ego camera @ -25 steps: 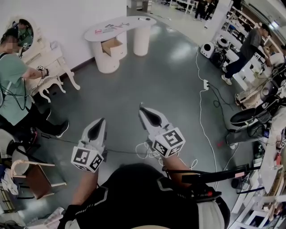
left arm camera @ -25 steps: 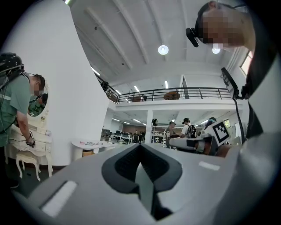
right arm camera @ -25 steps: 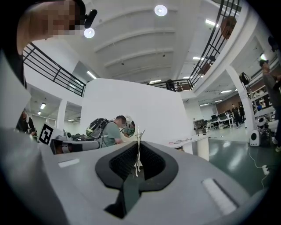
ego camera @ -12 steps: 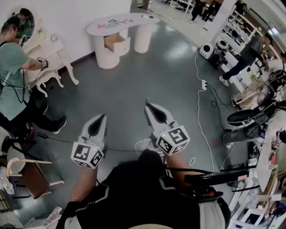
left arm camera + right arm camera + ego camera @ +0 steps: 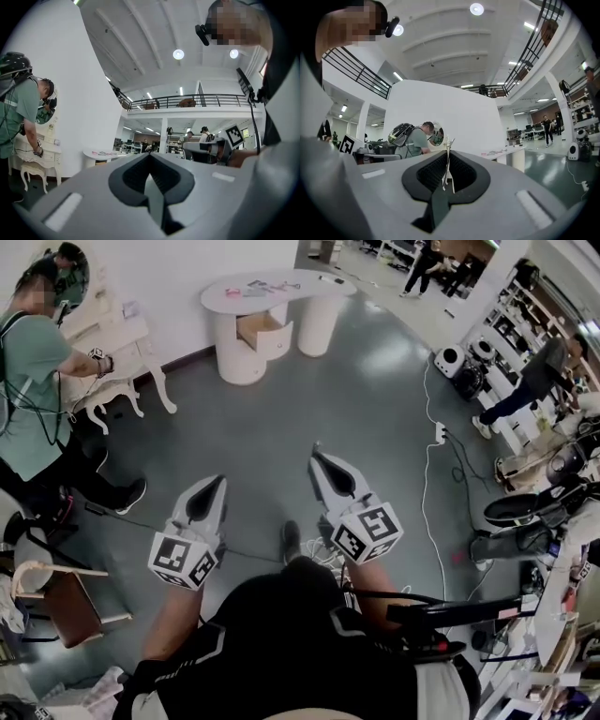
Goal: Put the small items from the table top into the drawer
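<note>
Left tool (image 5: 214, 482) (image 5: 150, 155): jaws closed tip to tip, nothing between them. Held in the air over the grey floor (image 5: 309, 399), tips pointing ahead.

Right tool (image 5: 317, 456) (image 5: 447, 152): jaws pressed together too. A thin white sliver (image 5: 447, 172) is pinched upright in the seam and pokes out past the tips. Cannot tell what it is. The head view does not show it.

The two tools sit side by side, apart from each other, well short of the furniture.

Ahead across open floor is a white rounded tabletop (image 5: 298, 279) (image 5: 99, 153) (image 5: 506, 151) on two round pedestals. Small items (image 5: 258, 285) are scattered along its top from the left end toward the middle, including one pink piece. They are too small to name. The drawer (image 5: 265, 332) is pulled out of the left pedestal, under the tabletop's left end. Its inside is not readable from here. None of the items is near either tool.

To the left by the wall, a person in a green shirt (image 5: 28, 362) bends over a white ornate dressing table (image 5: 117, 338). On the right, a white cable (image 5: 427, 484) runs down the floor from a power strip (image 5: 438, 434).
</note>
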A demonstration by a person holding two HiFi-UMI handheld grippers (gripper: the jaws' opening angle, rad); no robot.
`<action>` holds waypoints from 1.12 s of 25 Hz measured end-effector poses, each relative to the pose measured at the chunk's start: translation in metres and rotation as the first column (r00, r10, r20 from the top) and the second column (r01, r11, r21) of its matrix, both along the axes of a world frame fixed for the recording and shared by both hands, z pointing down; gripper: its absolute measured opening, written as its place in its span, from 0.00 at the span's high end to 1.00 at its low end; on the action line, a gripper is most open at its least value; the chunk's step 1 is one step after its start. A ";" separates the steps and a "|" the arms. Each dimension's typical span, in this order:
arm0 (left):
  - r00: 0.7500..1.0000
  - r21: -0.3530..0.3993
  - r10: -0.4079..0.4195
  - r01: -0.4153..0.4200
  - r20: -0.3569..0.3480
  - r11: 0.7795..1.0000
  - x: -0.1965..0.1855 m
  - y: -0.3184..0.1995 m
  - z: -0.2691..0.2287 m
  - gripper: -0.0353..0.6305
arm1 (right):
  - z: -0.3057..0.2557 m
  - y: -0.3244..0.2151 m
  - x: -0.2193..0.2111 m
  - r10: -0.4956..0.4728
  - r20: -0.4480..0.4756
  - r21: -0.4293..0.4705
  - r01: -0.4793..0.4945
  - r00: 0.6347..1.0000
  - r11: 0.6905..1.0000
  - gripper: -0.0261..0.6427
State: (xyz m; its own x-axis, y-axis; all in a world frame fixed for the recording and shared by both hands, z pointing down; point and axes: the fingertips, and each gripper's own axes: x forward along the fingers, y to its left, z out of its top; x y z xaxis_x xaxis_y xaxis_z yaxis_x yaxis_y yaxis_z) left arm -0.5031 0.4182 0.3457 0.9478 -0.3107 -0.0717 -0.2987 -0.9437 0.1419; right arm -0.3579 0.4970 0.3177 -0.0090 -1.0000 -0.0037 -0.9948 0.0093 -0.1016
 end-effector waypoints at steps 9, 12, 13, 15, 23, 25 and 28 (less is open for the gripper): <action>0.999 -0.006 -0.016 0.016 0.041 1.000 0.049 -0.065 -0.002 0.95 | 0.002 -0.069 0.051 -0.030 0.032 0.035 0.029 0.999 0.999 0.93; 0.999 -0.005 -0.009 0.009 0.049 1.000 0.083 -0.078 -0.004 0.95 | 0.002 -0.082 0.080 -0.034 0.034 0.033 0.032 0.999 0.999 0.93; 0.999 -0.004 -0.006 0.006 0.050 1.000 0.096 -0.082 -0.005 0.95 | 0.003 -0.085 0.091 -0.032 0.033 0.031 0.031 0.999 0.999 0.93; 0.999 0.000 -0.002 0.002 0.053 1.000 0.122 -0.091 -0.006 0.95 | 0.004 -0.093 0.116 -0.029 0.038 0.029 0.028 0.999 0.999 0.93; 0.995 0.002 -0.024 0.024 0.093 1.000 0.211 -0.132 -0.004 0.95 | 0.009 -0.129 0.204 -0.050 0.051 0.029 0.048 0.997 0.998 0.93; 0.995 0.004 -0.024 0.024 0.095 1.000 0.233 -0.140 -0.008 0.95 | 0.007 -0.138 0.226 -0.057 0.050 0.032 0.055 0.997 0.998 0.93; 0.994 0.012 -0.033 0.032 0.102 0.999 0.266 -0.152 -0.010 0.95 | 0.006 -0.151 0.257 -0.072 0.039 0.036 0.071 0.997 0.997 0.93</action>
